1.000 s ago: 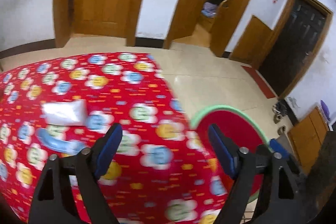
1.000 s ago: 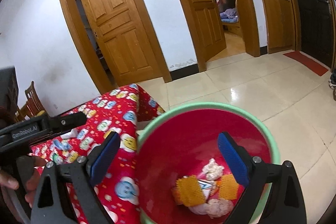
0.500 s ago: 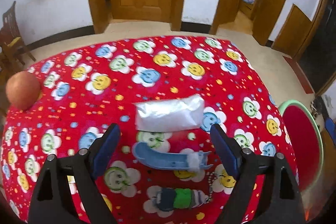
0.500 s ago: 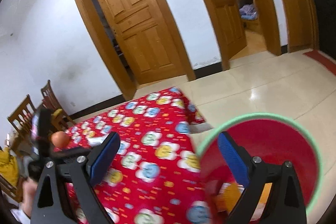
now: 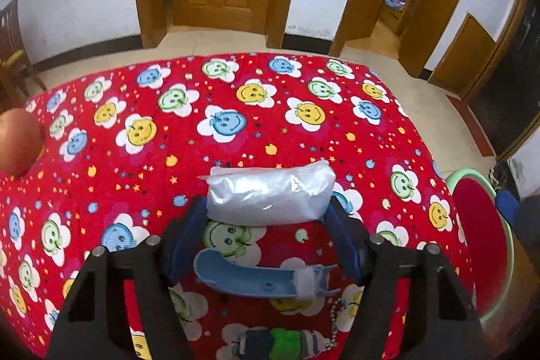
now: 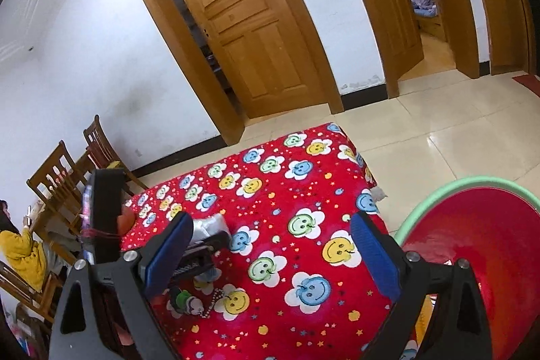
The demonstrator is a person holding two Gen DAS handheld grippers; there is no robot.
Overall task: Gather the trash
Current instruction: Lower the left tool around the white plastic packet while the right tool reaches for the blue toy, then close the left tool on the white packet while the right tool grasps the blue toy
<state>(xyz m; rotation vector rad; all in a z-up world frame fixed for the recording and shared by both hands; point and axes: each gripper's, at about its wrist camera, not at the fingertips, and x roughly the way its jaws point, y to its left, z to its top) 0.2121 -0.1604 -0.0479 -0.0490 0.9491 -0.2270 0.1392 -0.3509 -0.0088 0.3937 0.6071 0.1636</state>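
Note:
A clear plastic bag (image 5: 270, 194) lies on the table's red smiley-flower cloth (image 5: 236, 130). My left gripper (image 5: 266, 225) is open, its blue pads on either side of the bag's near edge, not closed on it. The bag also shows in the right wrist view (image 6: 211, 226), partly hidden by the left gripper. The red bin with a green rim (image 6: 486, 258) stands off the table's right side and shows in the left wrist view (image 5: 479, 245). My right gripper (image 6: 273, 255) is open and empty above the table's right part.
A blue plastic piece (image 5: 256, 279) with white fluff lies just behind the bag. A small dark and green object (image 5: 273, 339) and a bead chain (image 6: 212, 302) lie nearer. An apple (image 5: 17, 140) sits at the table's left. Wooden chairs (image 6: 67, 171) and a seated person (image 6: 20, 252) are at left.
My left gripper swung from the bin side to over the table, then came down around the plastic bag. My right gripper rose and turned from the bin towards the table.

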